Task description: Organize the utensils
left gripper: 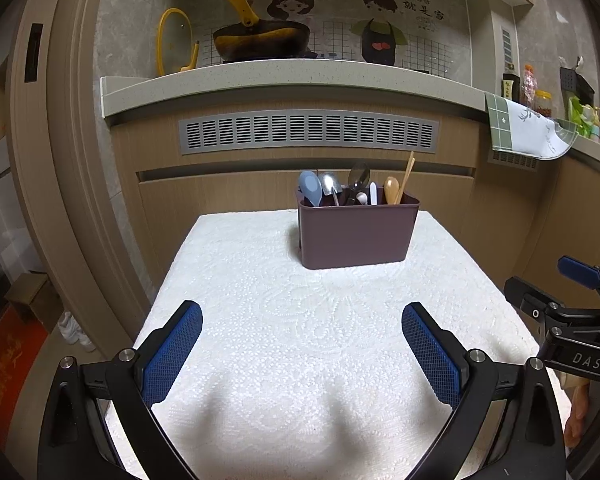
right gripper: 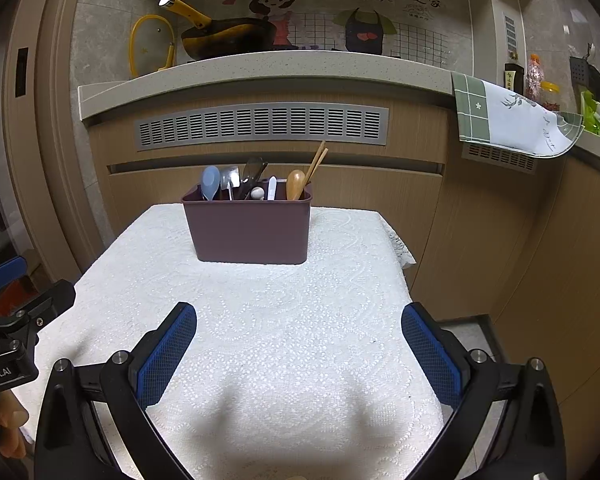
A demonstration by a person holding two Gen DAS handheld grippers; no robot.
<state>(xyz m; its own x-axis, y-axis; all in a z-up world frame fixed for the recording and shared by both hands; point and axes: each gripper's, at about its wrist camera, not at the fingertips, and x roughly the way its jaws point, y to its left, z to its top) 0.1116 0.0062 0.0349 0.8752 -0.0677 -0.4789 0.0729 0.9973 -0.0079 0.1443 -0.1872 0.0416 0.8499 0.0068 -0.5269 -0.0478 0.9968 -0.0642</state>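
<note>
Wok (left gripper: 260, 42) on counter (left gripper: 300, 76) behind caddy (left gripper: 356, 236)

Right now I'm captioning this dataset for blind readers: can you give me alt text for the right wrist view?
A maroon bin holding spoons and chopsticks stands at the far end of a white cloth-covered table. The right tool hovers open and empty over the near end, with the left tool at the left edge. Behind are a kitchen counter and pan.

maroon utensil holder (left gripper: 356, 236) | upright on table | utensils (left gripper: 352, 188) standing inside
</note>
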